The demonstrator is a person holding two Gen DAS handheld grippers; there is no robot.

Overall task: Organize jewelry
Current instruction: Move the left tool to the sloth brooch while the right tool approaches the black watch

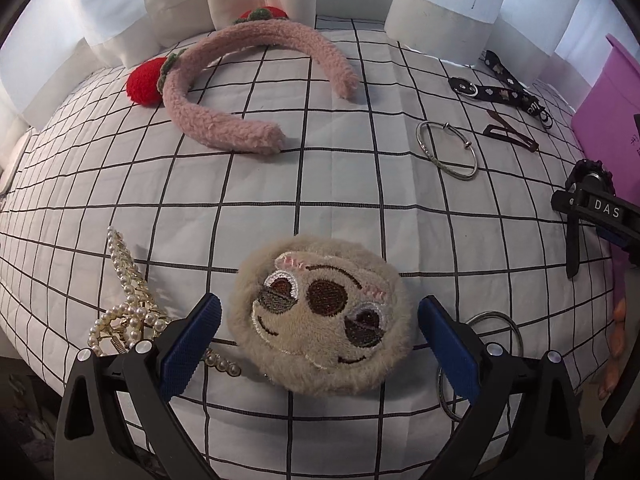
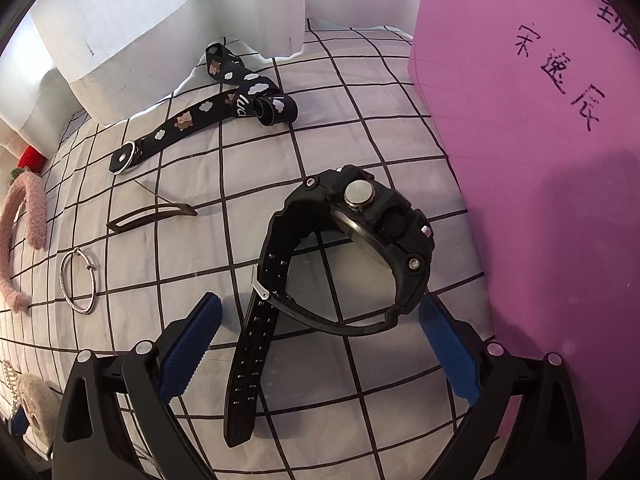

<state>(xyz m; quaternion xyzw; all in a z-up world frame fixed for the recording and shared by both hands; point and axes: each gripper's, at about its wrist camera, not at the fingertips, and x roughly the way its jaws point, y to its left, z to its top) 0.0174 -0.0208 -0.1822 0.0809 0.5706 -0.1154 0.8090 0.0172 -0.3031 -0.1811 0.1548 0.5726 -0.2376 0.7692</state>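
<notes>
Grid-checked white cloth [image 1: 320,208] beneath white curtains [image 1: 440,20]

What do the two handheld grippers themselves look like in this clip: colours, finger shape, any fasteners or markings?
Both match: the left gripper and right gripper have black plastic bodies splaying into two angular arms, each tipped with a blue ridged pad and fixed with round silver fasteners. No cables, sleeves or markings show on these parts.
</notes>
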